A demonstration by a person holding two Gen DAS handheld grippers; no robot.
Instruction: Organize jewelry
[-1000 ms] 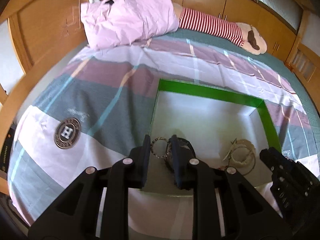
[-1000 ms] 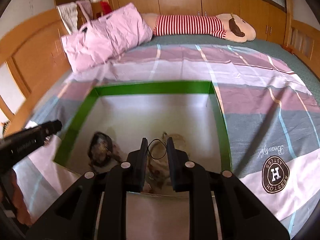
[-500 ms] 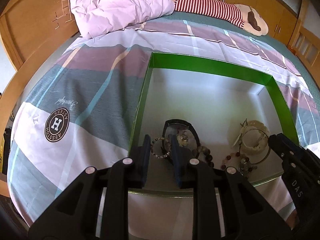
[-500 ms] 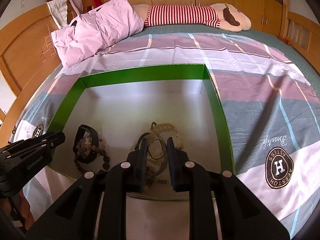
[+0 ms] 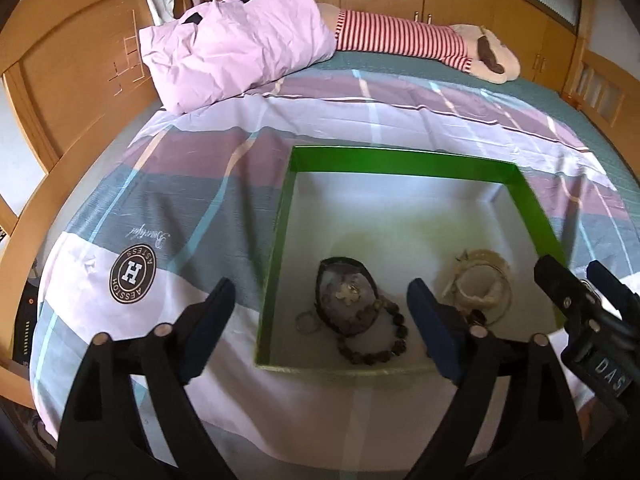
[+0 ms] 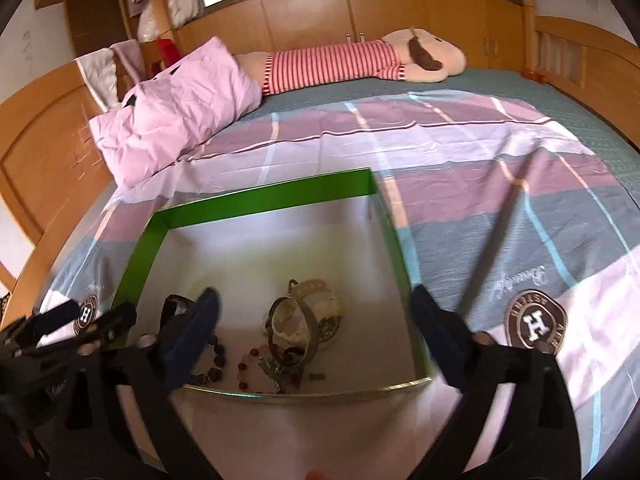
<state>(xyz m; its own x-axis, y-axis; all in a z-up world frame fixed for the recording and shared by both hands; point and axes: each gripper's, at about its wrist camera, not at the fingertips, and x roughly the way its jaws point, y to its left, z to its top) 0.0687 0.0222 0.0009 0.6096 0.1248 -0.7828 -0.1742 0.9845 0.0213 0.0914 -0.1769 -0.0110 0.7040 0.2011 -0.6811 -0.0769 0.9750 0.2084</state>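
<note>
Jewelry's all piled at the near end of the green box (image 5: pixel 404 160) on the bed: dark bead bracelet (image 5: pixel 376 344) around a black band on the left, a metal bangle (image 6: pixel 294 330) leaning on a cream bracelet to the right. Left gripper (image 5: pixel 320 320) and right gripper (image 6: pixel 314 328) have both just sprung wide, nothing between the jaws. Risk imo: the pieces overlap, so grabbing one could drag its neighbours along or tangle them.
</note>
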